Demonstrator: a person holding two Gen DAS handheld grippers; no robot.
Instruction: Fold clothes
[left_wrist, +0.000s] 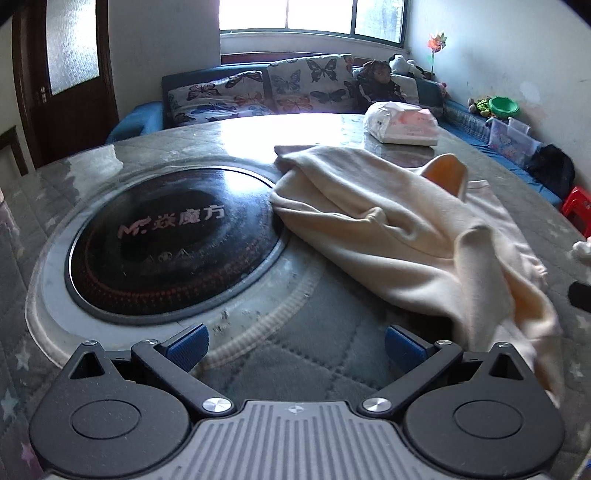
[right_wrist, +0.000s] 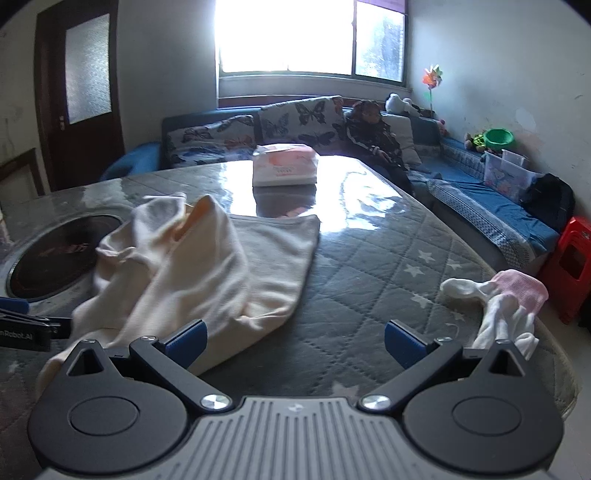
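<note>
A cream garment (left_wrist: 417, 236) lies rumpled on the quilted table, one end over the rim of the round black cooktop (left_wrist: 173, 243). The right wrist view shows the same garment (right_wrist: 207, 266) spread from left of centre toward the middle. My left gripper (left_wrist: 295, 349) hovers open over bare quilt just left of the garment's near edge, nothing between its blue pads. My right gripper (right_wrist: 295, 345) is open too, its left pad over the garment's near hem, not pinching it. The left gripper's tip (right_wrist: 22, 325) peeks in at the left edge of the right wrist view.
A tissue pack (right_wrist: 284, 166) sits at the table's far side. Small white and pink clothes (right_wrist: 506, 306) lie near the right edge of the table (right_wrist: 388, 258). Behind are a blue sofa (right_wrist: 480, 199) with butterfly cushions, a person seated on it, a red stool (right_wrist: 572, 266) and a door (right_wrist: 81, 96).
</note>
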